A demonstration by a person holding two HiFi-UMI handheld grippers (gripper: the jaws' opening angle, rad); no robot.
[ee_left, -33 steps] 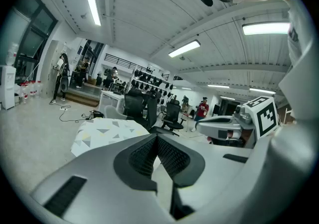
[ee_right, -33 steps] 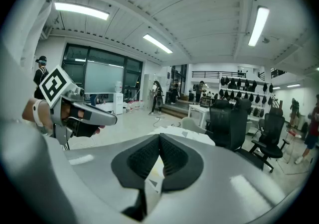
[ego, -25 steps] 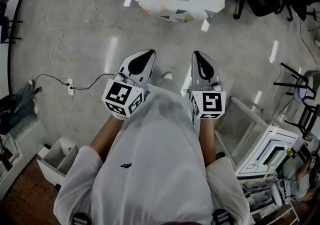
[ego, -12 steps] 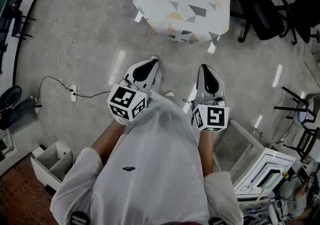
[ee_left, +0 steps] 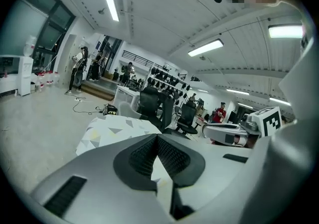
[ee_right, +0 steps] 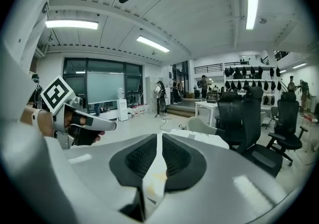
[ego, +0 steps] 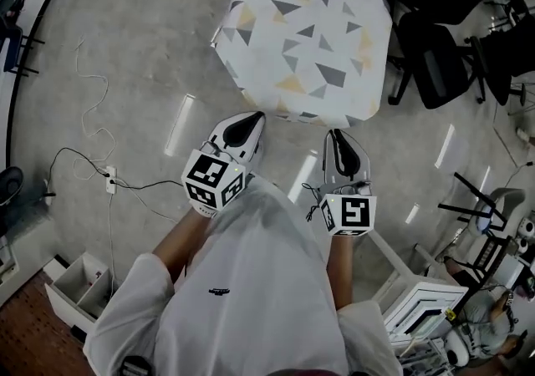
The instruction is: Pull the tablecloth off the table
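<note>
Nearest the camera: the person's white shirt [ego: 251, 282] and both forearms, reaching forward.

Left gripper [ego: 251, 118]: jaws clenched, ribbed black pads meeting at the tip, nothing between them. Its marker cube [ego: 213, 182] carries black-and-white square code patterns, with no letters or brand that can be read.

Right gripper [ego: 338, 139]: jaws opening, a thin slit between the pads. Nothing is held in it, and pale cloth shows through the gap from beyond. Its own cube [ego: 349, 214] has the same kind of coded squares.

Both grippers are level, side by side and apart, pointing at the table.

Tablecloth [ego: 305, 44]: on the table just ahead of the tips and draped over every side, so the table itself is hidden. It is white, printed with scattered grey, dark and yellow triangles. From the head view the right tip overlaps the near hem, but contact cannot be told. The left tip sits just short of it.

Grey polished floor [ego: 142, 57], with strip-light reflections.

Left: a black cable running to a white power strip [ego: 109, 178], and a white open box [ego: 79, 299] by the wall.

Right and beyond the table: black office chairs [ego: 443, 65].

Far back, in the gripper views: standing people, too small to detail.
</note>
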